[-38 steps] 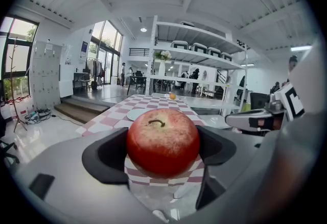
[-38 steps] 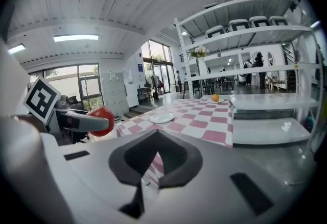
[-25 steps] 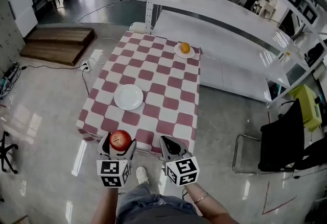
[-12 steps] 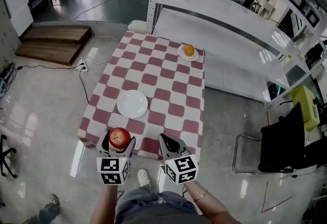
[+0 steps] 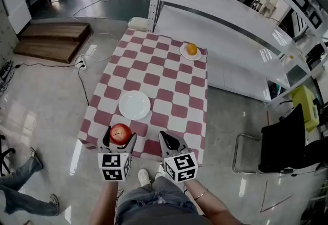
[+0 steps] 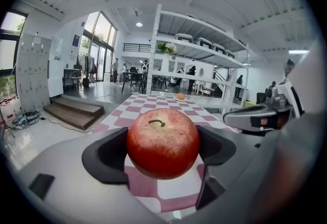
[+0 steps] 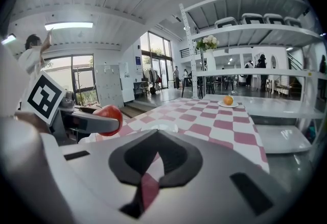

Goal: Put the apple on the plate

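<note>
A red apple (image 5: 120,133) sits between the jaws of my left gripper (image 5: 120,138), which is shut on it, just off the near edge of the checkered table (image 5: 169,85). In the left gripper view the apple (image 6: 162,142) fills the gap between the dark pads, stem up. An empty white plate (image 5: 135,105) lies on the near left part of the table, ahead of the apple. My right gripper (image 5: 165,139) hangs beside the left one, shut and empty; its jaws (image 7: 153,135) meet at the tips. From there the apple (image 7: 108,116) shows at left and the plate (image 7: 159,127) beyond.
A small plate with an orange (image 5: 191,49) stands at the table's far right corner. White shelving (image 5: 230,14) runs behind and right of the table. A black chair (image 5: 279,142) stands at right. A person's legs (image 5: 20,188) are at lower left, wooden steps (image 5: 51,39) at far left.
The view and both grippers have drawn a little closer to the table, the apple still held. A walking person's legs have come in at the lower left.
</note>
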